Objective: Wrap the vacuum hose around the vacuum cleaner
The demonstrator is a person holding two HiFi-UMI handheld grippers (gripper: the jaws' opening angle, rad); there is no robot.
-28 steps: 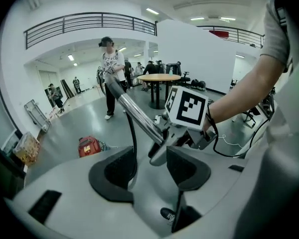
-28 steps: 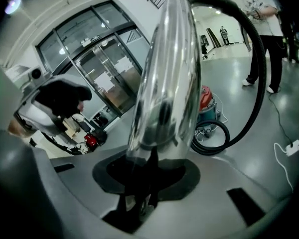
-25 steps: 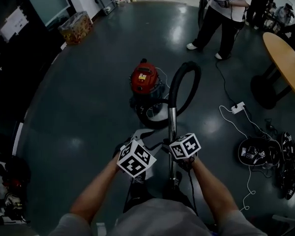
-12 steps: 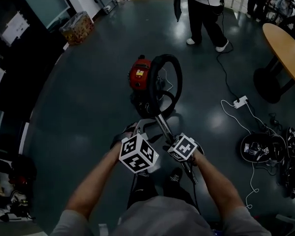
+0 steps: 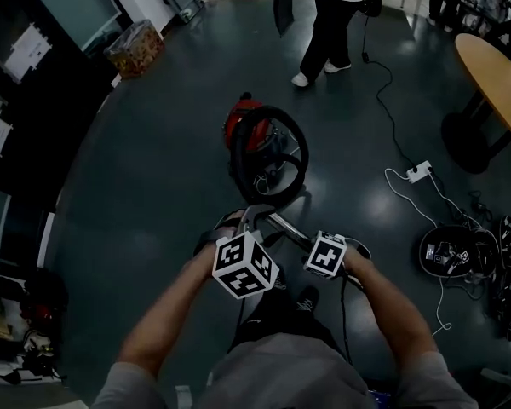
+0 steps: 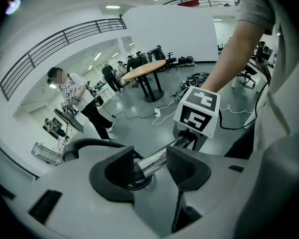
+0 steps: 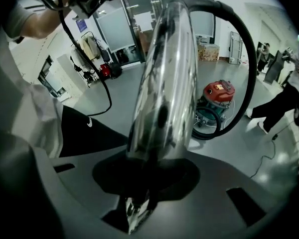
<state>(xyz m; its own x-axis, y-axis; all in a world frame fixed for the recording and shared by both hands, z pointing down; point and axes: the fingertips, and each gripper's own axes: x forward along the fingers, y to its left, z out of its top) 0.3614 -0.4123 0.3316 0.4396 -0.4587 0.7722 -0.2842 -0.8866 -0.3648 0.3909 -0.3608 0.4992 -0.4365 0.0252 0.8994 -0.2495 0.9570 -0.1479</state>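
It was a big open work hall, with a shiny dark floor (image 5: 153,186), a power strip (image 5: 419,172) on it, a round tabletop (image 5: 494,83) and an upstairs railing (image 6: 65,35).

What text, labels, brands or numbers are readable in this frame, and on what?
No words or numbers can be read.
Label on the red vacuum cleaner: too small to read.
Papers on the dark wall: blurred.
Trousers: a white swoosh logo, no words.
Marker cube: a square pattern, no lettering.
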